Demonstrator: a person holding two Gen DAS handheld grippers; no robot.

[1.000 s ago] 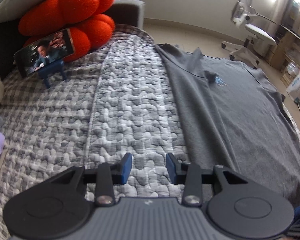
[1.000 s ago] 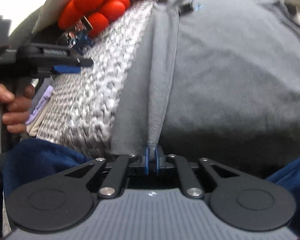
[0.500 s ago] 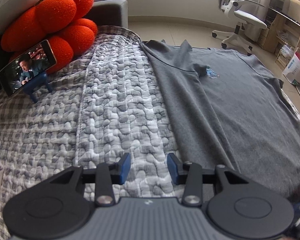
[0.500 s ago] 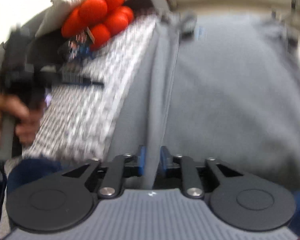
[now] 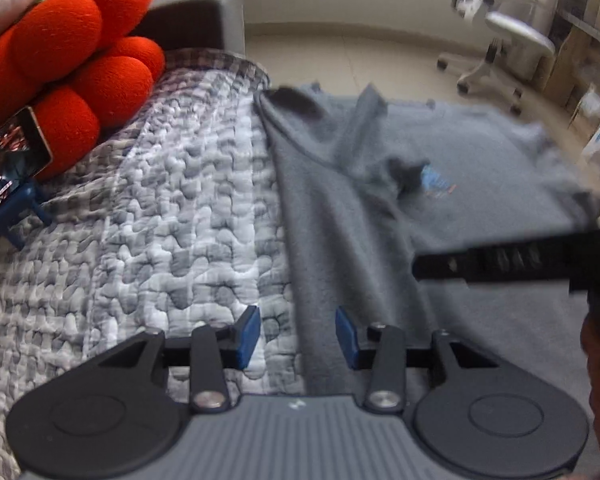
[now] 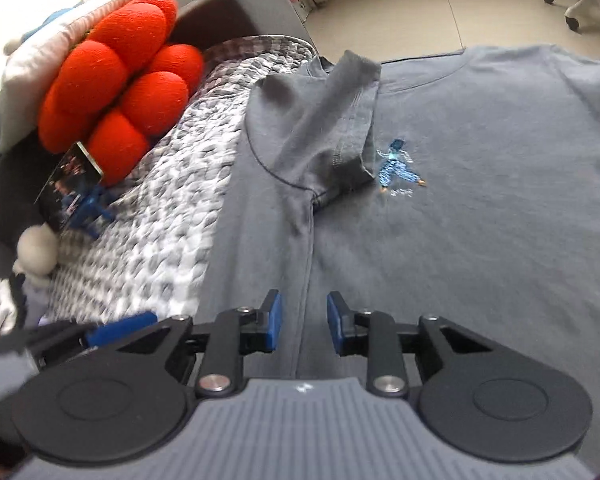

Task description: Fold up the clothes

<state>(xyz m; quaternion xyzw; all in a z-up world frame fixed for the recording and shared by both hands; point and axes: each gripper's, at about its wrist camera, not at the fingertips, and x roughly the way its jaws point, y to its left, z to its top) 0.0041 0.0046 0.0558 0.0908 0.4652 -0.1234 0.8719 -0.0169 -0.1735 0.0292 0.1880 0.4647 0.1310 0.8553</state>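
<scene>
A grey-and-white quilted bed (image 5: 148, 216) fills the left of the scene, with an orange plush cushion (image 6: 116, 76) and a propped phone (image 5: 8, 168) at its far left corner. To their right, a grey T-shirt (image 6: 480, 184) lies flat, collar far, hem near. Its left side is already folded in over the chest, making 1 long straight edge that runs from near to far.

The left gripper (image 5: 296, 332) hovers with fingers spread, holding nothing, straddling the outer fold edge. The right gripper (image 6: 303, 322) sits just to its right, fingers also spread and empty, directly above the inner edge of the folded strip. The unfolded right side lies farther right, nearer the right gripper.
</scene>
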